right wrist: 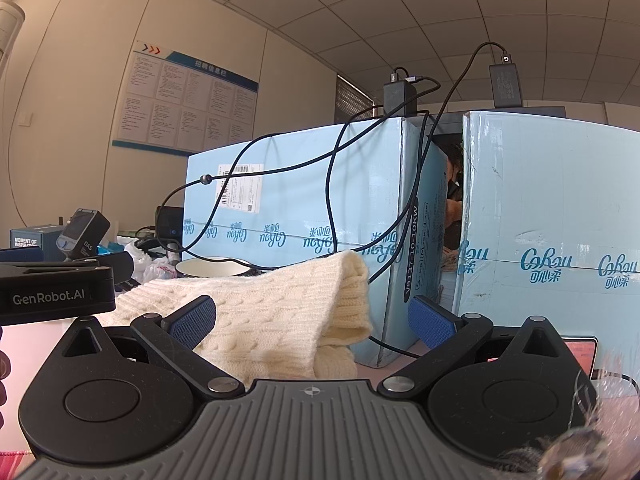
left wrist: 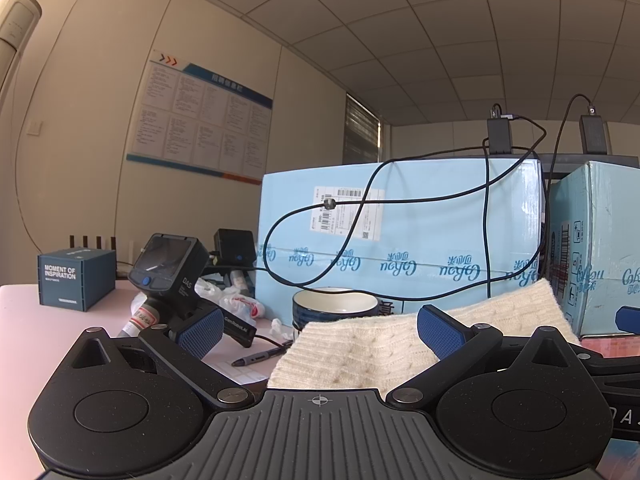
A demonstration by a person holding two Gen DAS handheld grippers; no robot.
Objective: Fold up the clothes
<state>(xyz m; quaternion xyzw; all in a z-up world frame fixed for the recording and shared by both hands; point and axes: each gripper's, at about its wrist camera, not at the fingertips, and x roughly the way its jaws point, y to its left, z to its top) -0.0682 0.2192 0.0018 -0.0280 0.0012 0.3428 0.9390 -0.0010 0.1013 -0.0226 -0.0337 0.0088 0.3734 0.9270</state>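
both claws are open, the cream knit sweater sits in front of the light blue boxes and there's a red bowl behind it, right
Almost. The bowl behind the cream knit sweater is dark blue outside and white inside, not red; the left wrist view shows it best. The rest holds: the left claw and right claw are both open, and the sweater sits in front of the light blue boxes.

The left gripper [left wrist: 320, 330] has a ribbed grey base with a crosshair mark, two round black hubs with silver screws, and black arms ending in blue textured pads [left wrist: 440, 334]. The right gripper [right wrist: 314, 320] has the same build: grey ribbed base, black discs, silver screws, blue pads [right wrist: 192, 320]. Seen from the right wrist, the left gripper's black side reads "GenRobot.AI" in pale letters.
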